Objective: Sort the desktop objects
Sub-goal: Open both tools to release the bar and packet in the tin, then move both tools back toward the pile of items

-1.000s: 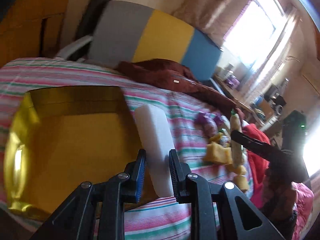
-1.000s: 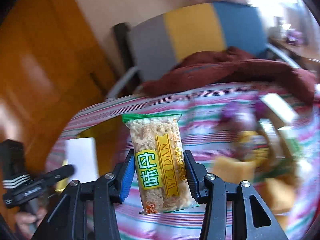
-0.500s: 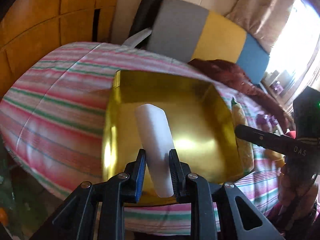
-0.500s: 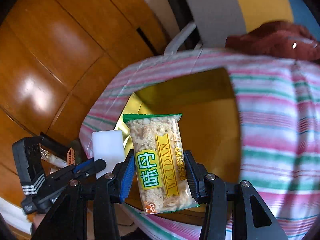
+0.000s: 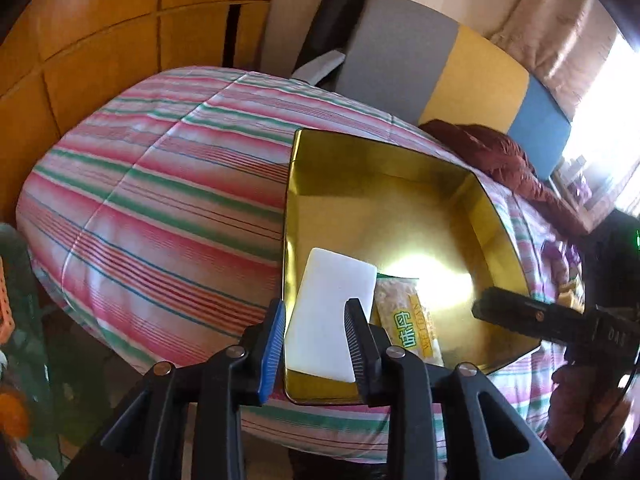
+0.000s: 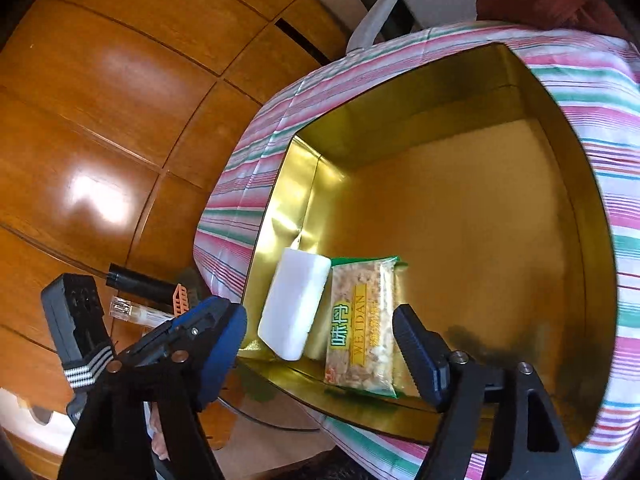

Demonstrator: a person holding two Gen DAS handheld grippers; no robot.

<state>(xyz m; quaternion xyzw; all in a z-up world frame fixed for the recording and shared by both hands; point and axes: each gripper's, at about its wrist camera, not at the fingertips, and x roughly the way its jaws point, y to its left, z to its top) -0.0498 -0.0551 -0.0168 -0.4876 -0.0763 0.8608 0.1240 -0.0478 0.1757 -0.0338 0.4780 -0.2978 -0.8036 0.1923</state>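
Observation:
A gold tray sits on the striped tablecloth. In its near corner a white block lies beside a snack bar packet labelled Weidan. My left gripper hangs just over the block; its jaws are opening and the pads no longer press on it. My right gripper is over the packet with its jaws opening wide, and the packet rests loose on the tray floor. The right gripper's finger shows in the left wrist view. The left gripper's body shows at the left of the right wrist view.
The striped cloth covers a small table that ends close to the tray. A chair with a grey, yellow and blue back holds a maroon cloth. Wooden panels stand on the left. More items lie at the table's right.
Both grippers swung over the gold tray and came lower. The white block and the snack packet left the jaws and now lie in the tray. Both pairs of jaws stand wider.

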